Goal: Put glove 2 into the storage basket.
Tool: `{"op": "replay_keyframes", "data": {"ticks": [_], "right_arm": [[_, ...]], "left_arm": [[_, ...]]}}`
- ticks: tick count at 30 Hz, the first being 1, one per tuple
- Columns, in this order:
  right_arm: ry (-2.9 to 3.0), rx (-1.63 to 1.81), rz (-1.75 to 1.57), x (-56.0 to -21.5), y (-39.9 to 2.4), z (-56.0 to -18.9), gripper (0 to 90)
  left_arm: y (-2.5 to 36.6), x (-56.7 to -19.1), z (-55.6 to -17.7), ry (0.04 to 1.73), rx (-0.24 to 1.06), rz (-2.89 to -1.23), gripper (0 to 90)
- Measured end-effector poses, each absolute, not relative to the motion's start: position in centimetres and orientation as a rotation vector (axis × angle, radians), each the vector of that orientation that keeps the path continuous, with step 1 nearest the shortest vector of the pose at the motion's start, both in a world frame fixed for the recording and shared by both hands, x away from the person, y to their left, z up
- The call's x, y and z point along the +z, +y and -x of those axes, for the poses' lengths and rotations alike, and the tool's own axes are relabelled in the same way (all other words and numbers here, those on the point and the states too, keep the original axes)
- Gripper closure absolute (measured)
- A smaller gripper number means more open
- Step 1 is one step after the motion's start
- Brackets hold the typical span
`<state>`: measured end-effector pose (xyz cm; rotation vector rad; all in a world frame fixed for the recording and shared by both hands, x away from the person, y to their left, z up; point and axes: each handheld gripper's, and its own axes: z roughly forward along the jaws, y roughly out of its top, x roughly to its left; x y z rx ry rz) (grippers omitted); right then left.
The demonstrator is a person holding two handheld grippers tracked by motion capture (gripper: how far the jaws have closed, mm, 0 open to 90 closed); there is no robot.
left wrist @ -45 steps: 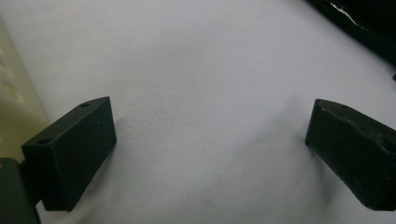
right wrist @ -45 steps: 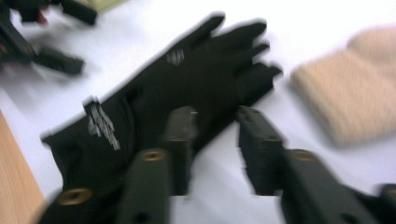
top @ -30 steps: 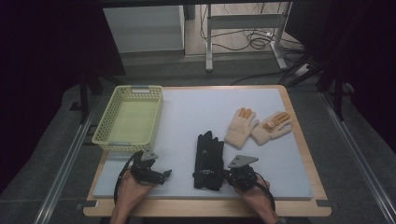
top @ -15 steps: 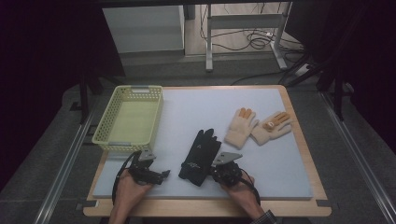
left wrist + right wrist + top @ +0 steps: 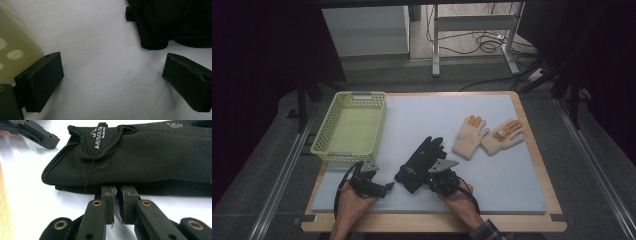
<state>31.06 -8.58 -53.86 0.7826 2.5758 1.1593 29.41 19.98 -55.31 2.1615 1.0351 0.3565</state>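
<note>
Black glove (image 5: 421, 162), white logo, cuff pinched by right gripper (image 5: 438, 181)

Bare mat (image 5: 422, 117) ahead; basket (image 5: 349, 127) blocks the left.

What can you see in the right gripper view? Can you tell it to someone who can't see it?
The right hand-held gripper has its two black jaws squeezed together against the edge of a black glove lying on a white mat. The glove has white lettering near its cuff, and the left hand-held gripper pokes in at the top left corner.
</note>
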Motion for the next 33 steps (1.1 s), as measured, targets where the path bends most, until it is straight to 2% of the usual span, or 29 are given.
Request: {"op": "replay_keyframes", "data": {"ticks": [1,8,21,25,27,32,33], "right_arm": [[2.587,1.164,-0.775,-53.8,-8.6,-31.0,78.0],[2.596,1.17,-0.766,-53.1,-9.7,-30.8,76.8],[2.476,1.124,-0.876,-51.1,-15.9,-31.7,66.3],[2.418,1.107,-0.954,-51.0,-18.5,-32.2,59.0],[2.378,1.085,-1.01,-51.0,-20.4,-32.6,50.4],[2.328,1.054,-1.072,-51.2,-22.7,-33.0,42.5],[2.307,1.033,-1.101,-51.4,-23.8,-33.1,37.5]], "left_arm": [[20.0,-55.3,-29.4,1.035,0.357,-2.161,3.5],[20.0,-55.3,-29.4,1.034,0.357,-2.159,3.5],[20.0,-55.3,-29.4,1.035,0.355,-2.159,3.5],[20.0,-55.3,-29.4,1.036,0.354,-2.158,3.4],[20.0,-55.3,-29.4,1.037,0.353,-2.158,3.5],[20.0,-55.3,-29.4,1.036,0.354,-2.159,3.5],[20.0,-55.3,-29.4,1.033,0.355,-2.163,3.5]]}}
